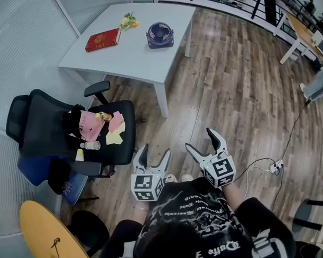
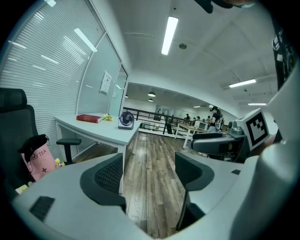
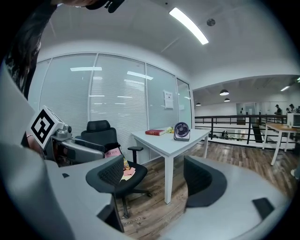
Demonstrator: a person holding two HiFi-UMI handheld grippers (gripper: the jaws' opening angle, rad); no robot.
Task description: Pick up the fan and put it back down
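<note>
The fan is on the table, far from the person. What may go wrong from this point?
1. The small dark blue round fan stands near an edge of the white table; a clumsy push from the open left tongs or right tongs might slide it off.
2. The black office chair, with loose things on its seat, stands beside the way and may be bumped.
3. A white power strip with its cable lies on the floor: a possible trip.

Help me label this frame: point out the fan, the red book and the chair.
fan (image 1: 160, 35): head view, centre of its front grille.
book (image 1: 102, 40): head view, middle of its red cover.
chair (image 1: 45, 130): head view, its black backrest.
</note>
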